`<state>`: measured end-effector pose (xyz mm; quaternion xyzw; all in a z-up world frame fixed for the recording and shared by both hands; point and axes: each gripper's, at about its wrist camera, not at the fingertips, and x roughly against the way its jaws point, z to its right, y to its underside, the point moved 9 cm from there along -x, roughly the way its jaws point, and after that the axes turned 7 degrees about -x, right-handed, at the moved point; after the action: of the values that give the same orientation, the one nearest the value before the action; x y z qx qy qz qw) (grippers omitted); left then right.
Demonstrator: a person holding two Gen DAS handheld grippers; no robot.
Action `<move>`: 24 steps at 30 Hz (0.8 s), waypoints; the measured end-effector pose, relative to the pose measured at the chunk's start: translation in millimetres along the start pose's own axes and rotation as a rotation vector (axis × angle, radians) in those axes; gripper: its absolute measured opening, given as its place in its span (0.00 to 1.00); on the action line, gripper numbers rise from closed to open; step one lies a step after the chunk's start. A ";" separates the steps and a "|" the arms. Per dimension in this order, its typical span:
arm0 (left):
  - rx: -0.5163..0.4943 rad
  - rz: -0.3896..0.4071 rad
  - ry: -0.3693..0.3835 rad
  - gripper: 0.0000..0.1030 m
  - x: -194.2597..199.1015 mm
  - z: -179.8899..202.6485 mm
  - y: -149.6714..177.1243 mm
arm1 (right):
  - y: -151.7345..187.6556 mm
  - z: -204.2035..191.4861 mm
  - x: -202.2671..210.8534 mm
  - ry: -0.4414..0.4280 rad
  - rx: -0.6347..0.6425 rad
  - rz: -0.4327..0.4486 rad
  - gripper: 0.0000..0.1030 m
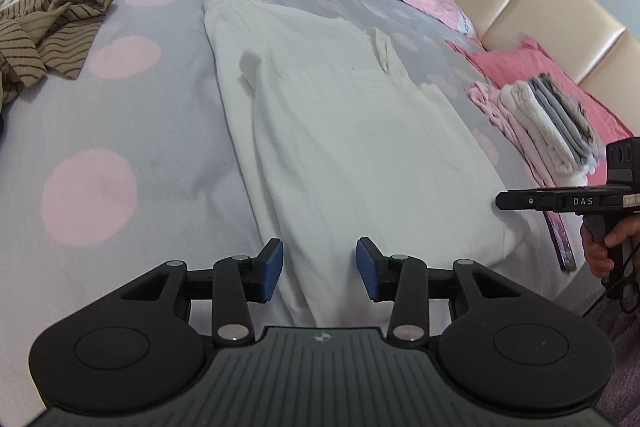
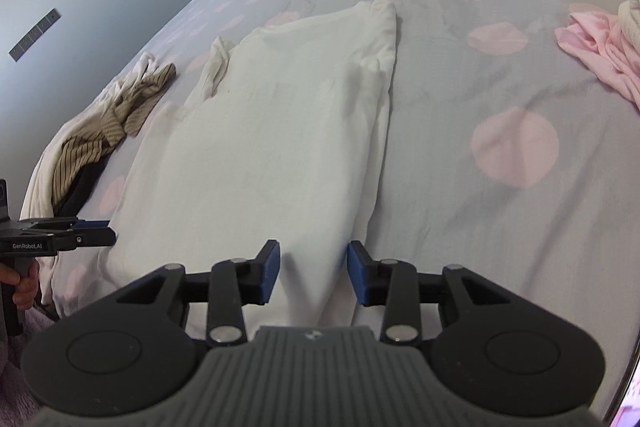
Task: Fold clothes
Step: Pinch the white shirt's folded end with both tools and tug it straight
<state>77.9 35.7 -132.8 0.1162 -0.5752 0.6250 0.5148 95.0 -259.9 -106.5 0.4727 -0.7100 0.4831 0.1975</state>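
With both sets of fingers released and gripping nothing, the white garment [image 1: 340, 131] lies lengthwise-folded mid-bed [image 1: 132, 131], near edge between each pair. Left gripper [image 1: 319, 269] and right gripper [image 2: 313, 273] straddle that edge. Risk: pinching only the top layer would drag the fold apart; uneven lift would skew it. Count: 1 white garment, 1 striped garment [image 1: 48, 27], 1 folded stack [image 1: 552, 123], roughly 4 items, blurry.

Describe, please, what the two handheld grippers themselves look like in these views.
Both the left gripper and right gripper are matte black linkages with silver pivot pins, blue-padded jaws and a ribbed grey body. Seen side-on, one reads "DAS", the other "GenRobot.AI". A thin black cable hangs below one handle.
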 end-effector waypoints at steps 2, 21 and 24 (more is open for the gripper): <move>-0.011 -0.002 0.004 0.35 1.2 4.9 3.6 | 8.1 -2.1 -1.1 -0.008 0.003 -0.019 0.38; 0.066 0.027 0.123 0.13 3.0 9.2 4.3 | 20.3 -4.3 -2.5 -0.072 -0.087 -0.015 0.09; 0.070 0.041 0.160 0.12 16.1 12.4 0.0 | 15.9 -8.0 8.6 -0.105 -0.079 -0.005 0.07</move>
<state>65.2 33.5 -117.0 0.0721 -0.5123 0.6624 0.5419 75.8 -255.6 -104.4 0.4908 -0.7369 0.4288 0.1797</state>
